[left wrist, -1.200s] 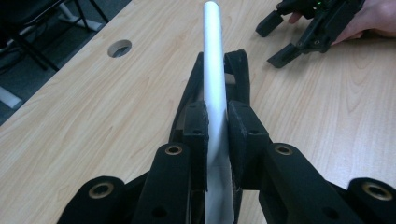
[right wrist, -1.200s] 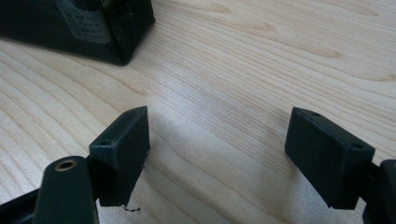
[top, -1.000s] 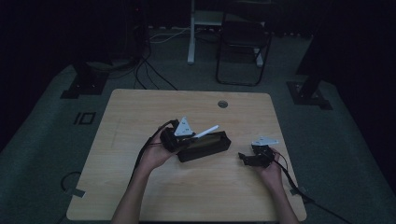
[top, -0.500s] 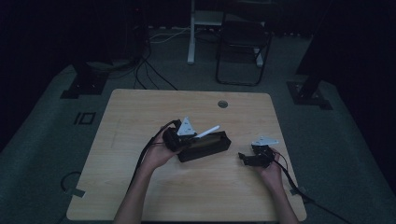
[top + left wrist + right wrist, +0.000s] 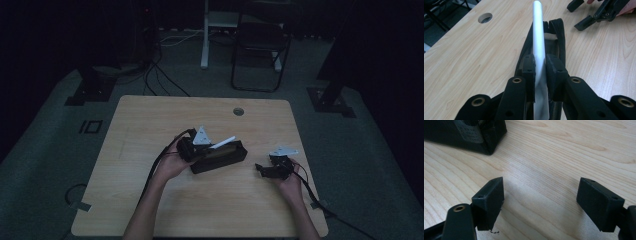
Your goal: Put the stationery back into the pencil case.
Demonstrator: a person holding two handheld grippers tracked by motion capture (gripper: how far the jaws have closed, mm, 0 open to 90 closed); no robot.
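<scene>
The left claw [image 5: 540,67] is clamping a white tube [image 5: 538,32] between nearly closed jaws, the tube's long axis running straight ahead of the jaws and lying along the open black pouch [image 5: 220,156] beneath it, at the middle of the surface [image 5: 150,120]. The right claw [image 5: 540,205] is resting on the wood to the pouch's right, jaws spread wide and holding nothing. Since the left claw is already directly over the pouch's mouth, the likely next move is lowering the tube lengthwise into it.

White tube [image 5: 223,143] over pouch [image 5: 220,156], on table [image 5: 150,120].
</scene>
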